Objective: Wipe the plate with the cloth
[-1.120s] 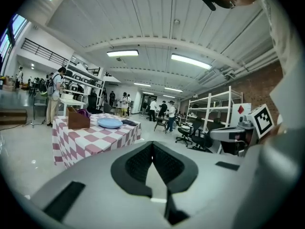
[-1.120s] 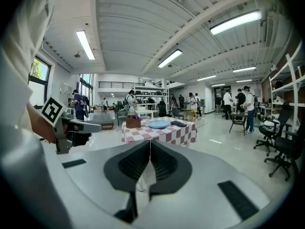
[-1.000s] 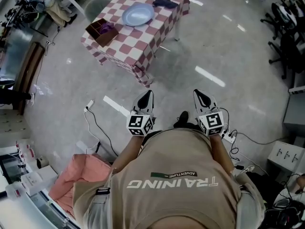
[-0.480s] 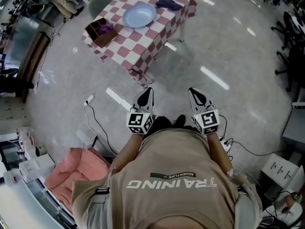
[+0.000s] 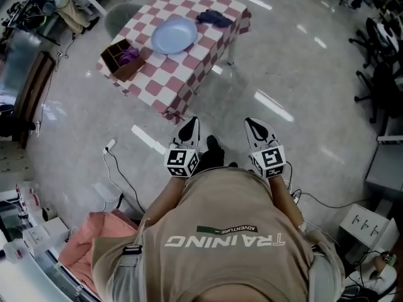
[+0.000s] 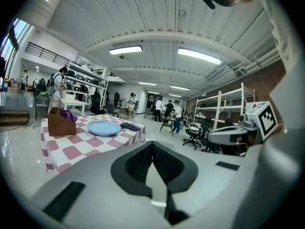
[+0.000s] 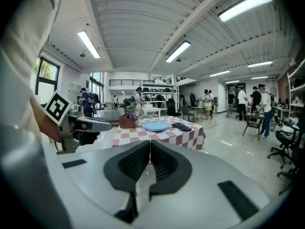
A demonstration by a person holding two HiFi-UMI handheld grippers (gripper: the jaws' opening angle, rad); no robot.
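A pale blue plate point(image 5: 174, 34) lies on a table with a red-and-white checked cloth point(image 5: 189, 65), far ahead of me across the floor. A dark crumpled cloth point(image 5: 214, 18) rests on the table just beyond the plate. Both show again in the left gripper view, plate point(image 6: 104, 128) and cloth point(image 6: 129, 126), and in the right gripper view, plate point(image 7: 156, 126) and cloth point(image 7: 181, 126). My left gripper point(image 5: 190, 123) and right gripper point(image 5: 252, 123) are held side by side in front of my body, both shut and empty, well short of the table.
A brown open box point(image 5: 121, 59) with something purple inside sits at the table's left end. Cables and a power strip point(image 5: 111, 146) lie on the floor to my left. Office chairs point(image 5: 378, 61) stand at the right. People and shelving fill the room behind the table.
I have walked toward the table with both grippers held still in front of me. The table has drifted slightly left and closer to the grippers in the head view.
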